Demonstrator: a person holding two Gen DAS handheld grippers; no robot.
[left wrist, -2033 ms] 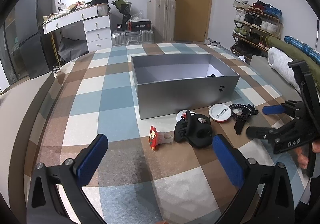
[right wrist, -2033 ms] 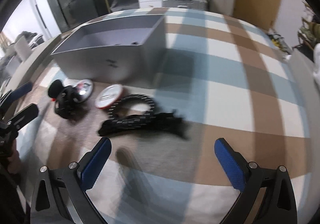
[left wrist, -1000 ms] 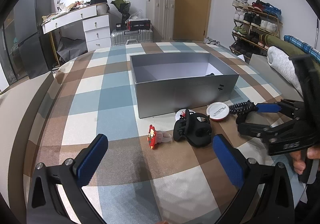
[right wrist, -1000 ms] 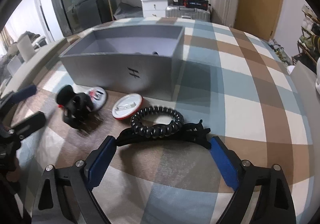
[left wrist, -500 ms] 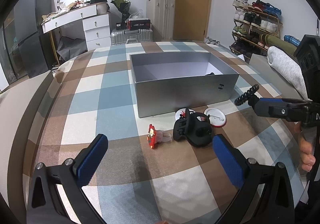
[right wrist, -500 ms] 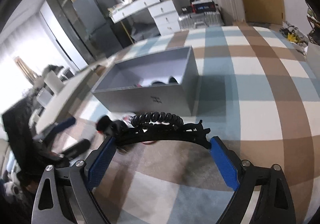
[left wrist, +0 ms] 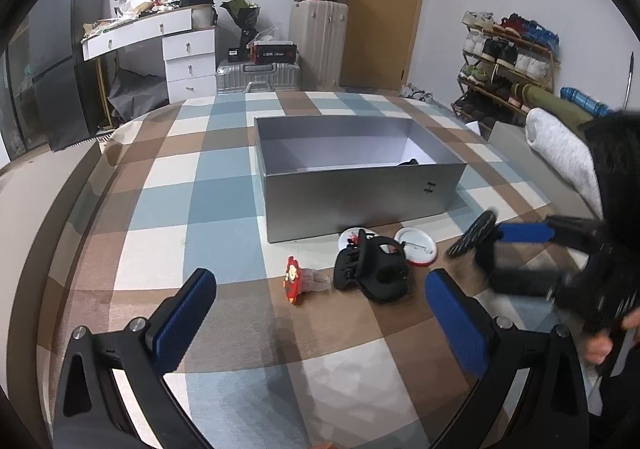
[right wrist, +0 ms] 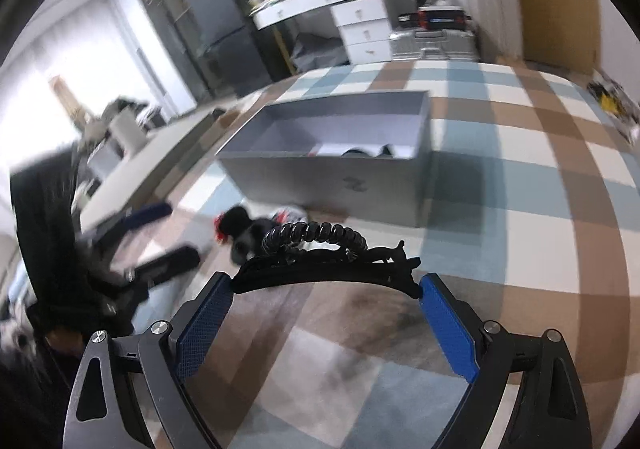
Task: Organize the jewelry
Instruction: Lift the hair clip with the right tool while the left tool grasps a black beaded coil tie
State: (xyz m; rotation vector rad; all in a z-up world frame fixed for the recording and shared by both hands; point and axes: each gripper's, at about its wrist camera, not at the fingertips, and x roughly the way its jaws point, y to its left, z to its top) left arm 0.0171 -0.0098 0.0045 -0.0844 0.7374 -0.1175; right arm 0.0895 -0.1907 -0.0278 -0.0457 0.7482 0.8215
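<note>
Between the right gripper's (right wrist: pixel 326 289) fingers, clamped: black hair clip (right wrist: pixel 324 269); left gripper's (left wrist: pixel 320 309) fingers apart; grey box (left wrist: pixel 360 201) marked "H".

One grey box (left wrist: pixel 360 201), two round badges (left wrist: pixel 416 249), one black claw clip (left wrist: pixel 374 269) and one red figure clip (left wrist: pixel 293 279) are lying at twelve o'clock.

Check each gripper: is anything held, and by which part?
The right gripper holds a black hair clip by its two ends, one against each finger, with a spiral hair tie riding on top of it. The left gripper is open and empty.
</note>
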